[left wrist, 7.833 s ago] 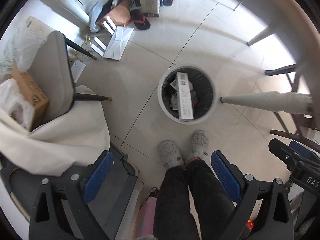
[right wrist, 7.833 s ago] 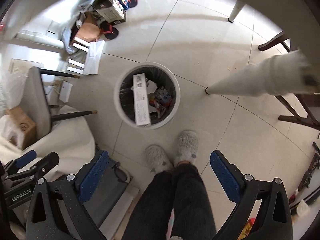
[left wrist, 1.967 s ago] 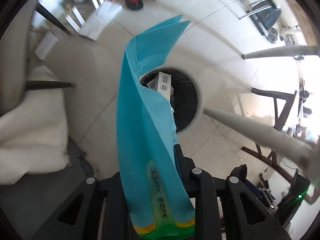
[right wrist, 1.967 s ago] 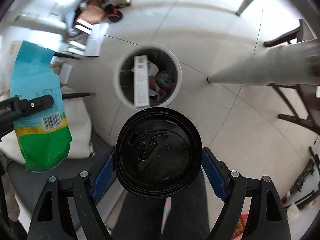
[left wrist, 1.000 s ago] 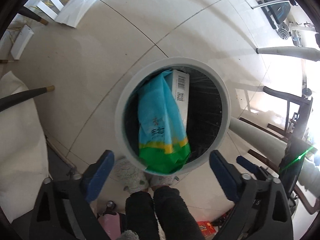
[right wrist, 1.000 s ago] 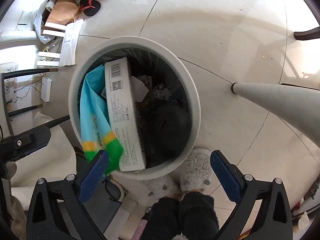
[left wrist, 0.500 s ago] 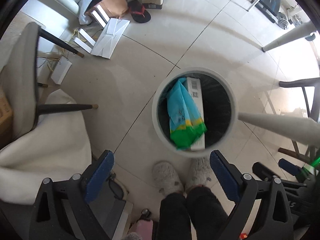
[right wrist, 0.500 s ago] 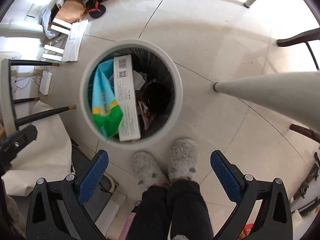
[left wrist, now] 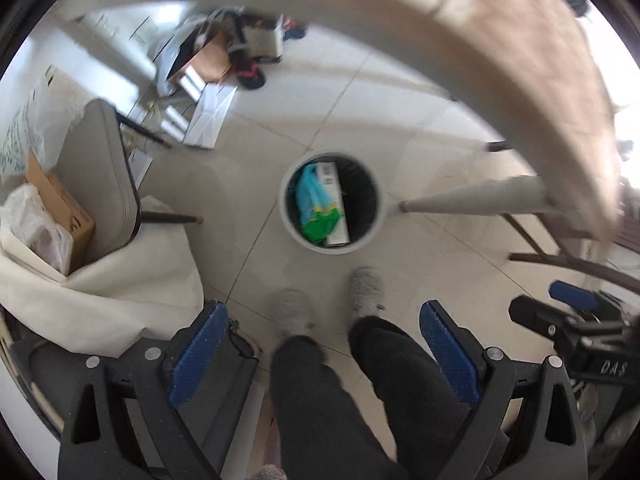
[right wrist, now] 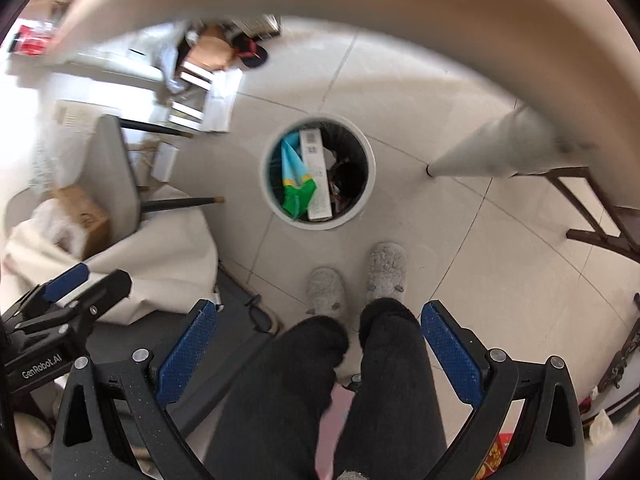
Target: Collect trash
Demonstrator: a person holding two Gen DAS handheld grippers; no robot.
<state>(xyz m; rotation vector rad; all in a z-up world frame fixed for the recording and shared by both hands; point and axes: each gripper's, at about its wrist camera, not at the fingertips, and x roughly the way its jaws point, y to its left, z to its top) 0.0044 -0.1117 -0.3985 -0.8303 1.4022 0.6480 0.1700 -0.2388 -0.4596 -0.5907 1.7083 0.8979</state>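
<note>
- the bin (left wrist: 375, 216) stood on the floor just ahead of your slippers (left wrist: 365, 288).
- inside it, the bag (left wrist: 316, 210) lay left of the long box (left wrist: 335, 204), touching it.
- a table leg (left wrist: 472, 200) met the floor just right of the bin.
- the chair (left wrist: 104, 176) lay tipped well to the left, a carton (left wrist: 60, 208) beside it.

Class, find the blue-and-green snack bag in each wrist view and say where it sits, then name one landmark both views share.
Left wrist view: the blue-and-green snack bag lies in the bin, centre frame, left of the long white box.
Right wrist view: the bag lies in the bin, centre, slightly above the middle, again left of the box.
Shared landmark: the round white trash bin, just ahead of the grey slippers.
</note>
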